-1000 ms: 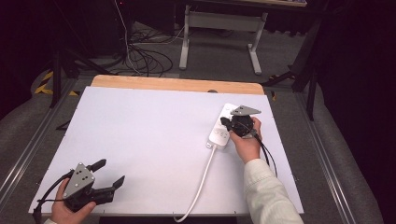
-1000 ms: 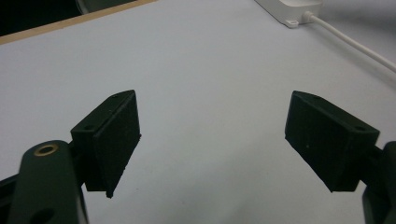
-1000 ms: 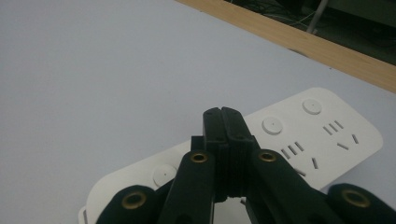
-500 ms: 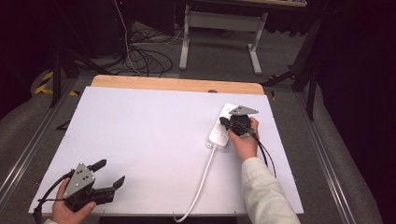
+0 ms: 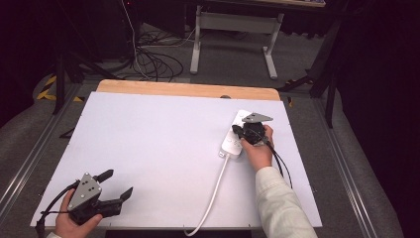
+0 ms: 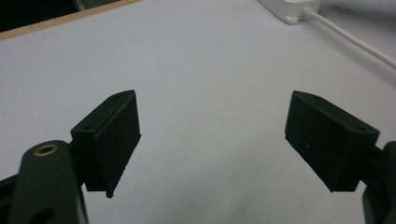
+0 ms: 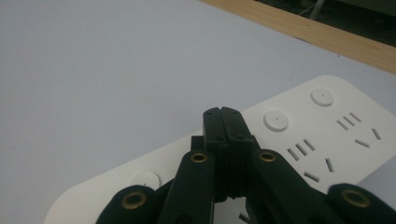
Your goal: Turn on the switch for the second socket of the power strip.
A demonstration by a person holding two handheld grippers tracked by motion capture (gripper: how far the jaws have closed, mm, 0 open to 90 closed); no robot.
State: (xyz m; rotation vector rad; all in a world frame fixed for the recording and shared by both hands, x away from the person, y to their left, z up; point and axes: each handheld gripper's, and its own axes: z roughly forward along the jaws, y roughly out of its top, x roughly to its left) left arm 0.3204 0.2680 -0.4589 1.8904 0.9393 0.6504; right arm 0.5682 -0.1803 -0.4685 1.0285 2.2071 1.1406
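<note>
Work here centres on the white power strip (image 5: 236, 135), which lies flat on the right half of the white-topped desk (image 5: 148, 148), its cord (image 5: 210, 198) trailing back toward the near edge. The right gripper (image 5: 241, 131) is down over the strip; in the right gripper view its fingers (image 7: 227, 122) are pressed together with nothing between them, their tips poised over the strip's face just beside a round button (image 7: 275, 120), with further buttons and socket slots around. Whether the tips actually touch the plastic cannot be told. No plug sits in any visible socket. The left gripper (image 5: 115, 184) rests well apart at the near left corner, its fingers (image 6: 114, 140) spread wide over bare desk, holding nothing. Judging from this, the reach to the strip is done and the closed tips are set for a press on a switch; the press itself, or at least its release and withdrawal, looks to be what remains.
</note>
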